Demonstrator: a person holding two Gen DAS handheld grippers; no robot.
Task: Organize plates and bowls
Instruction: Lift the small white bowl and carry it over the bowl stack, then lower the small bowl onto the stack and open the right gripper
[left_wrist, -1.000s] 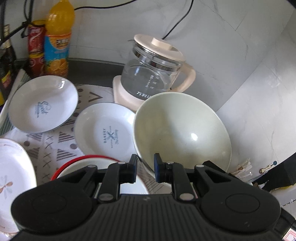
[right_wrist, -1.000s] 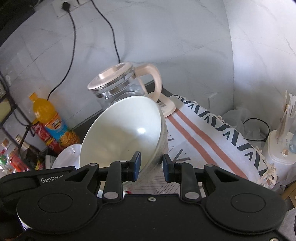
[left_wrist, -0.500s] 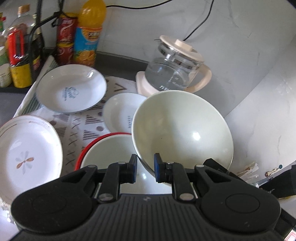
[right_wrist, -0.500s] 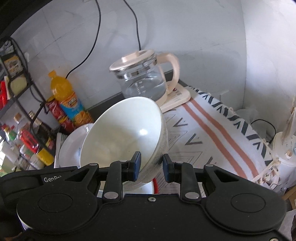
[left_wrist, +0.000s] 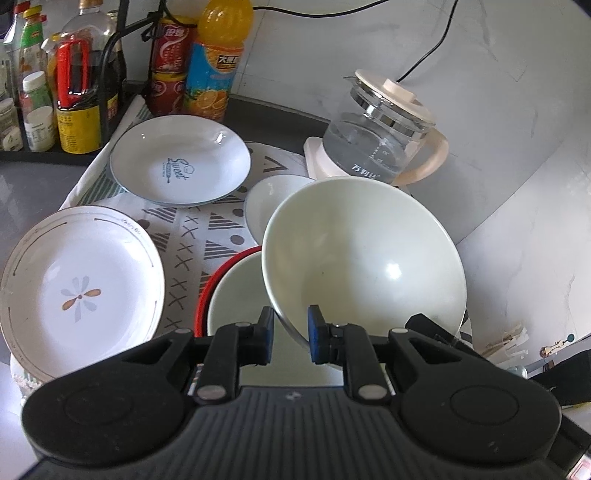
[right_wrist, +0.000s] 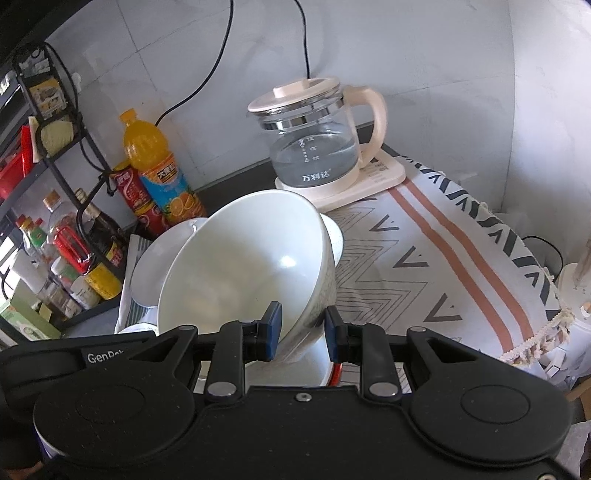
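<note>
Carried leftward since a second ago, cream bowl (left_wrist: 364, 258) now tilted above the red-rimmed bowl (left_wrist: 232, 295), rim pinched between the jaws of both left gripper (left_wrist: 290, 334) and right gripper (right_wrist: 301, 332), flower plate (left_wrist: 79, 291) newly in full view.

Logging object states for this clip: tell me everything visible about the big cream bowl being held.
The cream bowl is large, deep and glossy, ceramic-looking, plain inside and empty. It is tilted steeply, its opening facing the cameras. The left tool and right tool each pinch its rim wall. It hangs above a red-rimmed bowl, in front of the glass kettle.
</note>
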